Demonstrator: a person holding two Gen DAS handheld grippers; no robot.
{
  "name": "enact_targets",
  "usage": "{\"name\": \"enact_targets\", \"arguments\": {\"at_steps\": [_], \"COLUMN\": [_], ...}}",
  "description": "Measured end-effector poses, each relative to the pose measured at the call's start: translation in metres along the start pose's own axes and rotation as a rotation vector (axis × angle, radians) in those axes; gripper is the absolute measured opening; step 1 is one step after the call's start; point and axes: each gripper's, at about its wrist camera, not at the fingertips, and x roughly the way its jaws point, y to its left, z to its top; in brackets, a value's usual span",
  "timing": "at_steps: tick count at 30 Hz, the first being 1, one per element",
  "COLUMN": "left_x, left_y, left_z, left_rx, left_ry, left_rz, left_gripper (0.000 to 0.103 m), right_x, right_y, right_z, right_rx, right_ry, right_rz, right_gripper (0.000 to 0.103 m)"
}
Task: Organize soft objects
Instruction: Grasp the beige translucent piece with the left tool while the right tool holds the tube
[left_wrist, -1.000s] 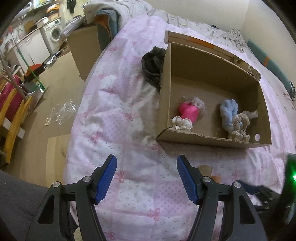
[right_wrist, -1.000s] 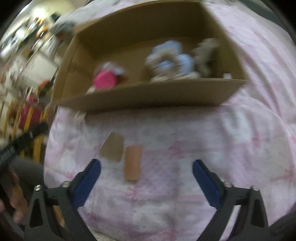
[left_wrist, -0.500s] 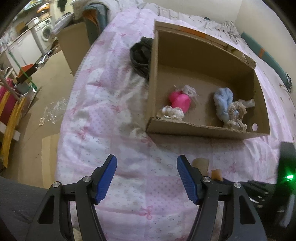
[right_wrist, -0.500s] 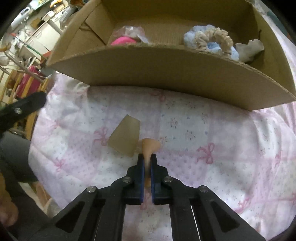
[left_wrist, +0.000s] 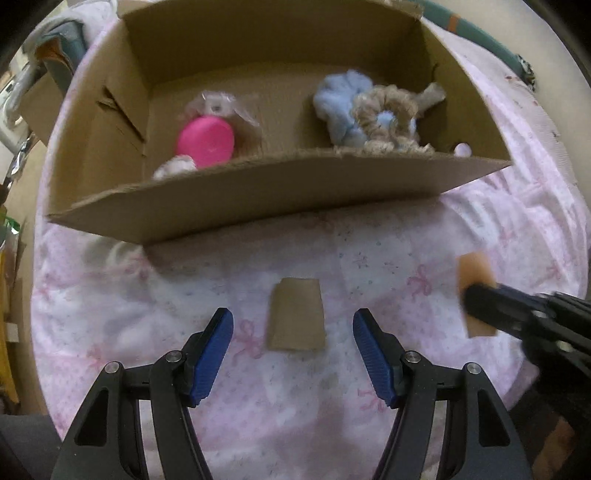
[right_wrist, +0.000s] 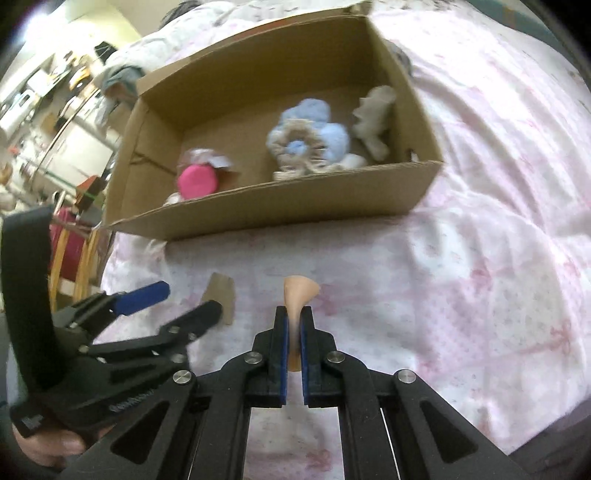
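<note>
A cardboard box (left_wrist: 258, 199) (right_wrist: 288, 210) sits on the pink bedspread and holds a pink soft item (left_wrist: 205, 142), a blue scrunchie (left_wrist: 343, 107), a beige scrunchie (left_wrist: 384, 118) and a grey piece (right_wrist: 373, 118). My right gripper (right_wrist: 292, 325) is shut on a peach sponge pad (right_wrist: 297, 293) (left_wrist: 474, 273), held just above the bedspread in front of the box. My left gripper (left_wrist: 293, 343) is open, its jaws on either side of a flat brown pad (left_wrist: 296, 314) (right_wrist: 221, 291) lying on the bedspread.
The bedspread (left_wrist: 369, 406) runs to the bed's edge on the left, where floor, yellow wooden rails (right_wrist: 70, 258) and room clutter show. Rumpled bedding (right_wrist: 498, 110) lies to the right of the box.
My left gripper has moved right and closer, now straddling the brown pad. My right gripper, shut on the peach pad, has lifted it and drawn back a little from the box.
</note>
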Motion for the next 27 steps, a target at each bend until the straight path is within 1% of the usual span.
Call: {"name": "enact_targets", "arguments": {"at_steps": [3, 5, 6, 7, 8, 9, 10, 11, 13, 15, 17, 22, 27], "left_x": [0.011, 0.012, 0.012, 0.013, 0.014, 0.016, 0.016, 0.016, 0.015, 0.014, 0.012, -0.004, -0.022], "left_y": [0.005, 0.008, 0.009, 0.008, 0.01, 0.012, 0.015, 0.016, 0.019, 0.026, 0.029, 0.036, 0.052], "left_z": [0.002, 0.003, 0.003, 0.006, 0.006, 0.006, 0.007, 0.007, 0.007, 0.008, 0.007, 0.004, -0.001], "left_rx": [-0.032, -0.044, -0.045, -0.044, -0.048, -0.055, -0.058, -0.052, -0.058, -0.083, -0.097, -0.113, -0.167], "left_ry": [0.02, 0.022, 0.02, 0.025, 0.037, 0.046, 0.055, 0.055, 0.053, 0.052, 0.047, 0.013, -0.008], "left_rz": [0.001, 0.004, 0.015, 0.016, -0.005, -0.031, -0.052, -0.055, -0.069, -0.081, -0.078, -0.063, -0.053], "left_gripper": [0.064, 0.058, 0.046, 0.037, 0.033, 0.025, 0.022, 0.021, 0.015, 0.011, 0.009, 0.008, 0.008], "right_x": [-0.002, -0.004, -0.003, -0.003, -0.001, -0.001, -0.002, -0.001, 0.002, 0.003, 0.003, -0.001, -0.001], "right_y": [-0.006, -0.008, -0.004, -0.005, -0.003, -0.003, -0.003, -0.002, 0.001, 0.003, 0.006, 0.017, 0.03], "right_z": [0.004, 0.005, 0.005, 0.005, 0.006, 0.006, 0.006, 0.006, 0.007, 0.007, 0.008, 0.011, 0.012], "right_rx": [0.016, 0.023, 0.023, 0.023, 0.022, 0.021, 0.021, 0.019, 0.017, 0.015, 0.015, -0.003, -0.038], "right_ry": [-0.009, -0.013, -0.015, -0.015, -0.015, -0.015, -0.015, -0.015, -0.014, -0.011, -0.01, -0.021, -0.022], "right_rz": [0.002, 0.008, 0.008, 0.009, 0.01, 0.011, 0.012, 0.014, 0.018, 0.022, 0.027, 0.045, 0.048], "right_gripper": [0.007, 0.007, 0.007, 0.007, 0.007, 0.007, 0.007, 0.007, 0.007, 0.007, 0.007, 0.007, 0.007]}}
